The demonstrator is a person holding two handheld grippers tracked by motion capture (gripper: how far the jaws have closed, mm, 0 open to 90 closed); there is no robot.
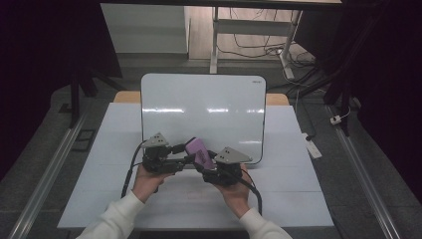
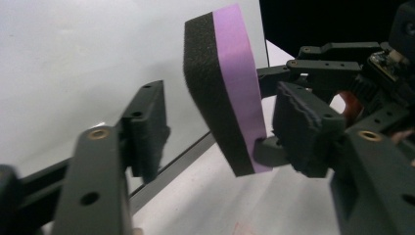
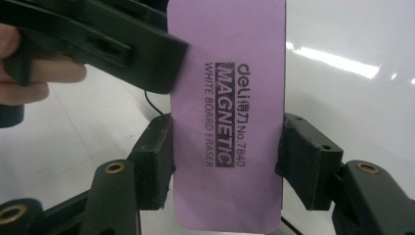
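Just behind the eraser (image 1: 199, 151), a glossy whiteboard (image 1: 203, 107)

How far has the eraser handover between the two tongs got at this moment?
Done: the purple eraser is lifted off the table, clamped across its width by the right tongs. In hand: the left tongs straddle it, pads not yet pressing. Left: gripping it, release by the right, then perhaps the whiteboard.

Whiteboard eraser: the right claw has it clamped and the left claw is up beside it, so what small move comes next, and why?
Probably close the left claw onto the eraser. Its jaws straddle the eraser, foam face toward one, purple back toward the other, with gaps on both sides, so nothing is gripped there yet. The right claw pinches the eraser's edges above the whiteboard; it should hold until the left has a firm grip.
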